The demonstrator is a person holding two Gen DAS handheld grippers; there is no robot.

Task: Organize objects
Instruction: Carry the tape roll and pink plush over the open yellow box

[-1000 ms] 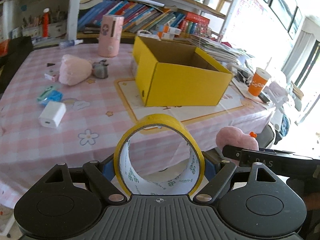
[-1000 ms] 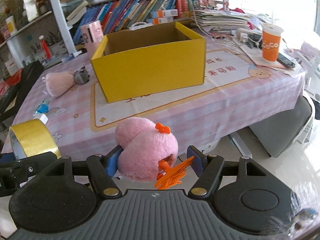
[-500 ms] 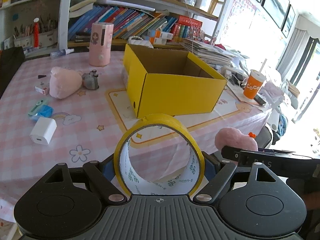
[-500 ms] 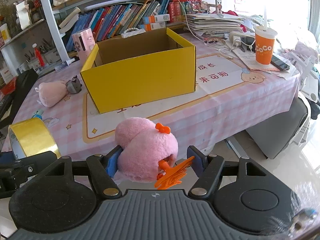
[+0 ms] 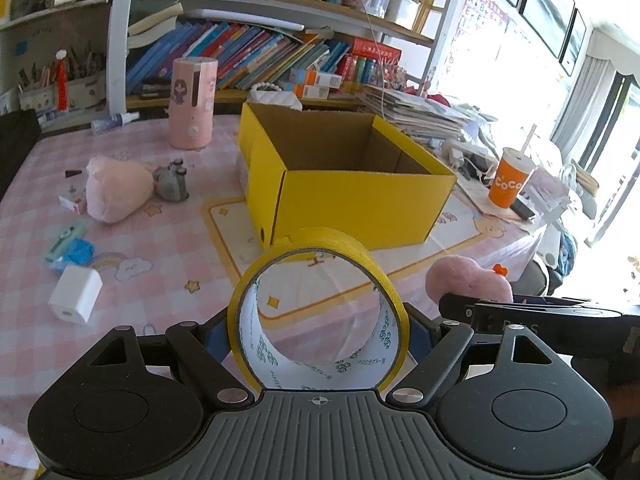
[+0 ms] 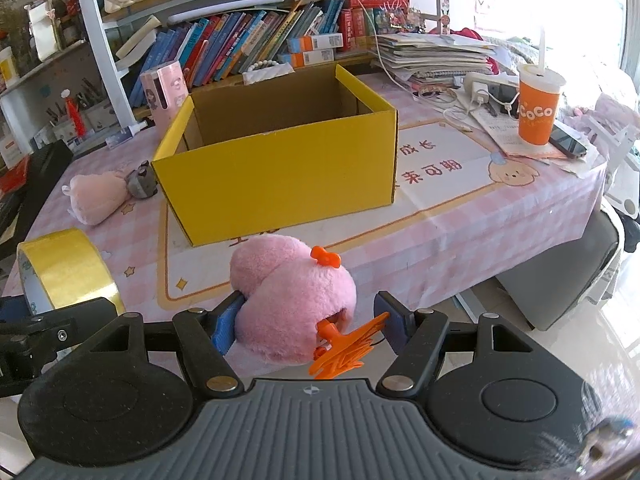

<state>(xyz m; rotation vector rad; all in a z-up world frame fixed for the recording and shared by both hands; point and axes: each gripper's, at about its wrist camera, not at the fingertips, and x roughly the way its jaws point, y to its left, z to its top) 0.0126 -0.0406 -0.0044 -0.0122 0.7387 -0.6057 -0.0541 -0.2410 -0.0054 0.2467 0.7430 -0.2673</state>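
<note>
Box (image 5: 352, 196) on table (image 5: 168, 264), ahead of left gripper (image 5: 318, 330). Plush (image 5: 116, 190), charger (image 5: 75, 299) ahead-left; cup (image 5: 510, 184) ahead-right. Bookshelf (image 5: 248, 56) behind the box.

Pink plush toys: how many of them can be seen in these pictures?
2. One pink plush toy is held in the right gripper. The pale pink plush lies on the table, left of the yellow box. Others may be hidden.

Ahead of the claw and off to its right, an orange CoCo cup (image 6: 537, 108) with a straw stands near a stack of papers (image 6: 434, 58). Straight beyond, a bookshelf (image 5: 256, 60) crammed with leaning books spans the far wall.
</note>
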